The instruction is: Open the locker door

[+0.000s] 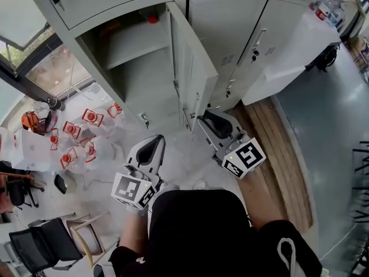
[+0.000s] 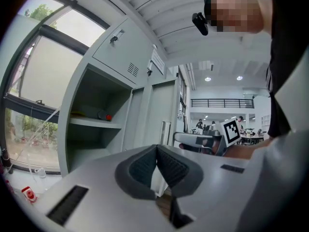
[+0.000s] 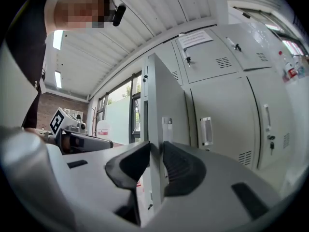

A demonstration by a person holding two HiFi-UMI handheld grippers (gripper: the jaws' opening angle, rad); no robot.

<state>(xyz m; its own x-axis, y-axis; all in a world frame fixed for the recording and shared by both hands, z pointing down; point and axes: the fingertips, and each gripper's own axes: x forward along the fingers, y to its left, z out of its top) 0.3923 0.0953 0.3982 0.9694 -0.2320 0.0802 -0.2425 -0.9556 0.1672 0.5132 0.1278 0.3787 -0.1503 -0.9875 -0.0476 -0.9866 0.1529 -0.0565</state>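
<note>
Door (image 3: 164, 95): upright free edge clamped in my right gripper (image 3: 155, 146), the nearer one; left gripper (image 2: 157, 147), clenched empty, hangs left of door.

Smooth matt grey painted metal on the locker door (image 1: 193, 68)

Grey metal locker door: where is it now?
The grey metal locker door stands swung out at the head view's centre, right of its open compartment; the right gripper clamps its free edge.
</note>
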